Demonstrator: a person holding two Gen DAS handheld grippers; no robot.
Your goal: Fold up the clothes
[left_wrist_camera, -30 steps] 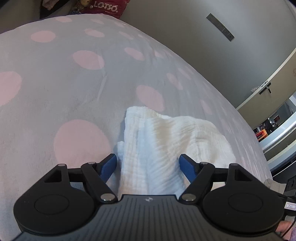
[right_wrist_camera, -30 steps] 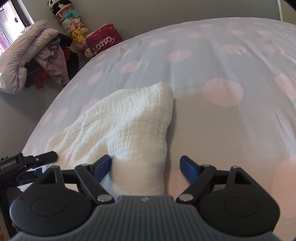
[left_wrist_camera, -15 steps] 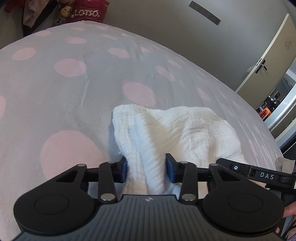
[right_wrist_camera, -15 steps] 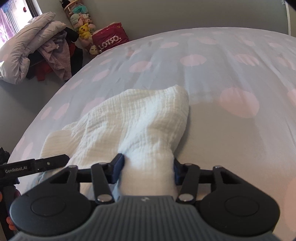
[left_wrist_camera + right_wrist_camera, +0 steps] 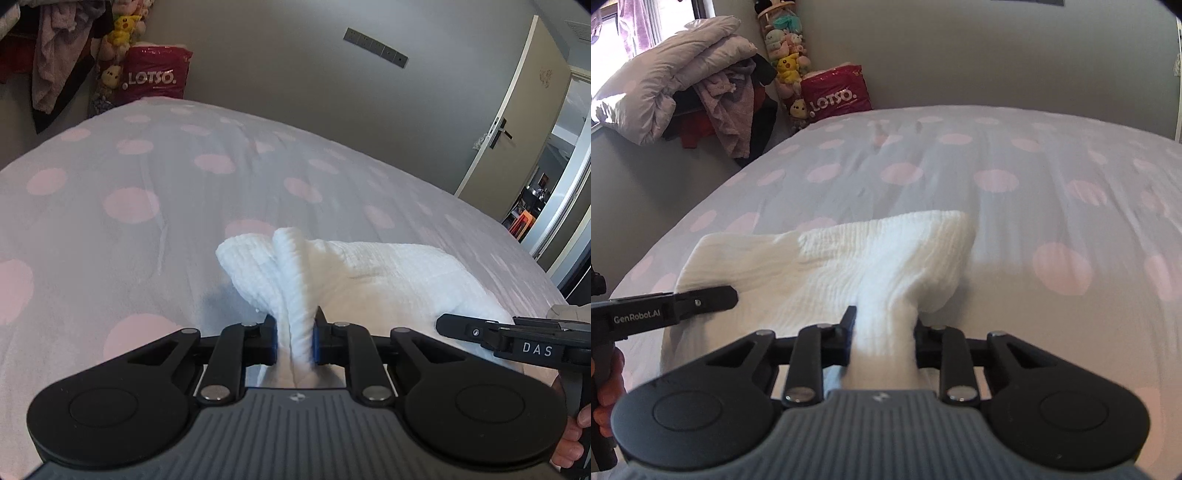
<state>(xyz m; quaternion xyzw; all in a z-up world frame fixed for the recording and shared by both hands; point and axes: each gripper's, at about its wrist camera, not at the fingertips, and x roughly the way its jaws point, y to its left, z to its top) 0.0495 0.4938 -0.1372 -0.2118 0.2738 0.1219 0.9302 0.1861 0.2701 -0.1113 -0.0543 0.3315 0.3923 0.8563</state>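
White cloth (image 5: 373, 273) lies on bed (image 5: 122, 221), pale cover w/ pink dots, near the edge closest to the cams. L gripper (image 5: 294, 341): jaws closing, blue pads pressing both sides of a bunched fold of cloth; fold stands up between them, ridge running fwd from the pads. R gripper (image 5: 884, 334): jaws closing too, pads clamped on a gathered neck of cloth at its other near corner; fabric fans out wider beyond the pads. Both near corners pulled up off the cover, far edge of cloth in contact w/ bed. Grippers side by side, apart, cloth spanning between; each shows in the other's view as a black finger over the cloth. Hand (image 5: 570, 443) partly visible on R handle, lower right of L view. Bkgd: red bag (image 5: 836, 96) marked LOTSO, plush toys (image 5: 785, 55), clothes pile (image 5: 683, 96) beyond bed; door (image 5: 517, 122) at right in L view.
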